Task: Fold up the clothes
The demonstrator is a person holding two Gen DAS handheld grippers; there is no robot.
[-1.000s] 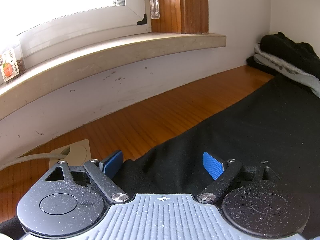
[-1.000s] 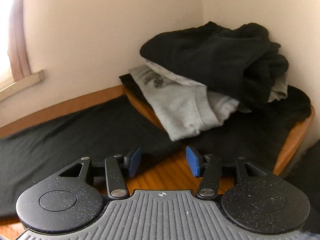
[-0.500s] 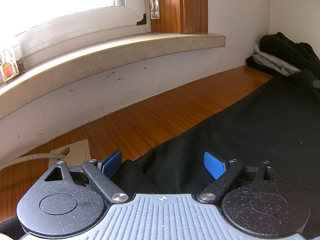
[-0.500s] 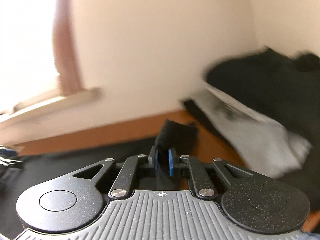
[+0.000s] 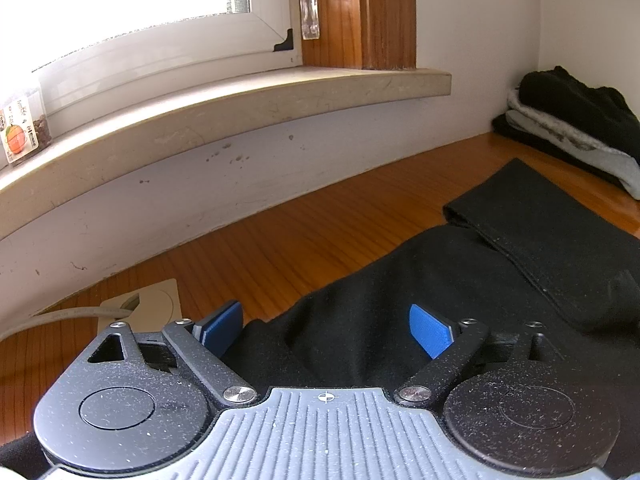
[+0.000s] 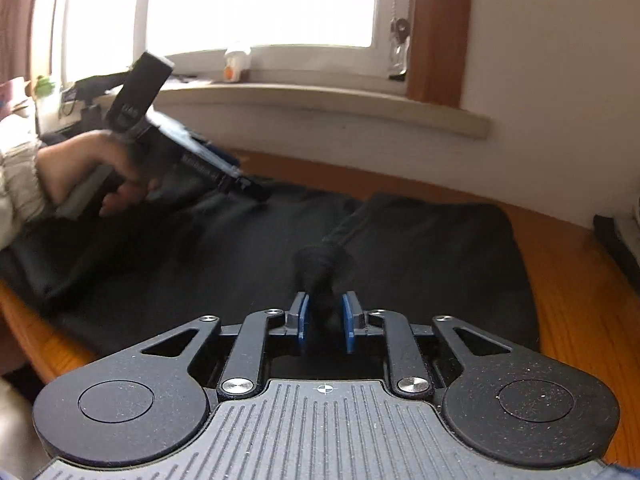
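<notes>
Spread over most of the wooden counter [image 5: 304, 236]: a black garment [image 5: 460, 280], its far end folded back over the rest as a flat flap in the left wrist view. Seen only from that side, a pile of clothes [image 5: 568, 120], black and grey, stacked in the corner against the wall. Only in the right wrist view, a hand [image 6: 92, 168] gripping the left gripper [image 6: 224, 172] low over the cloth's left end, with a pale sleeve [image 6: 18, 176] at the frame edge. Left gripper [image 5: 326, 330] with fingers spread wide apart, black cloth bunched between them but not pinched. Right gripper [image 6: 324, 316] with fingers nearly closed, clamped on a raised twist of the same garment, lifted off the counter. By the left fingers, a beige plate [image 5: 156, 304] with a cable, set into the counter.
</notes>
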